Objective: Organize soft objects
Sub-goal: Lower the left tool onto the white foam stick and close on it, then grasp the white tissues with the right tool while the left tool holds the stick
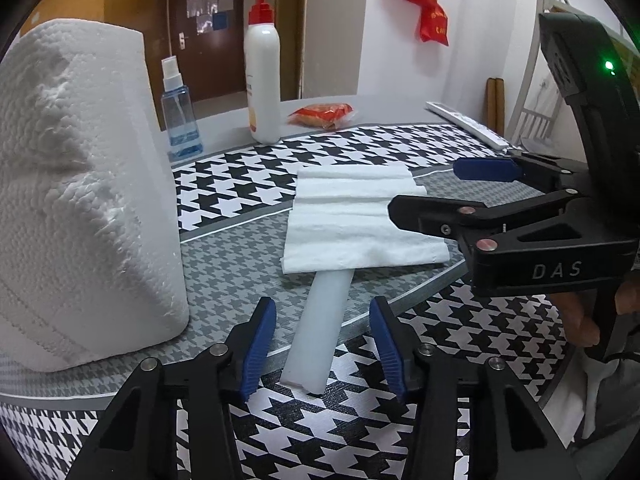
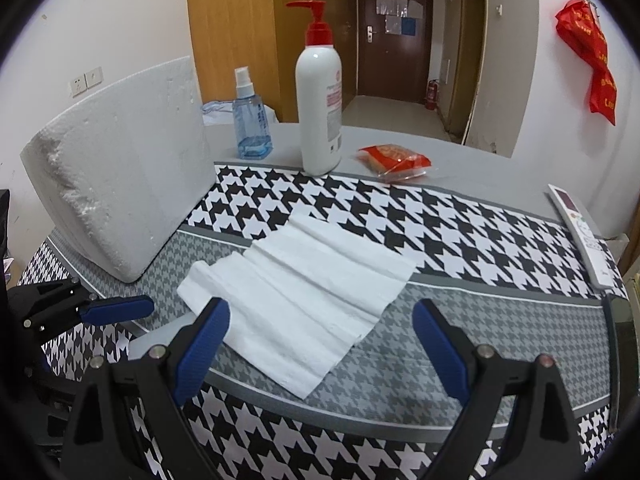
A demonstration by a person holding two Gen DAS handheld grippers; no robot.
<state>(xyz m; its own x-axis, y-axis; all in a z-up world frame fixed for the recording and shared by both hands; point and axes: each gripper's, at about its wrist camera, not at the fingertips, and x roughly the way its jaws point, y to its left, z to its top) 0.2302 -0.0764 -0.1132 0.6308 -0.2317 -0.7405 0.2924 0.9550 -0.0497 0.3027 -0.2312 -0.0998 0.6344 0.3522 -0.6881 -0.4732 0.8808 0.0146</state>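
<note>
Left wrist view shows my left hand-held gripper (image 1: 322,344) with its pads apart on both sides of the white strip (image 1: 318,336), not pressing; its long axis runs away toward the folded tissue sheet (image 1: 360,220) on the bench (image 1: 224,264). My right hand-held gripper (image 2: 320,350) is released, over the sheet's near corner

Two wrist fisheyes, low and close, angled down across table (image 1: 224,184), sharing paper towel (image 1: 360,224)
</note>
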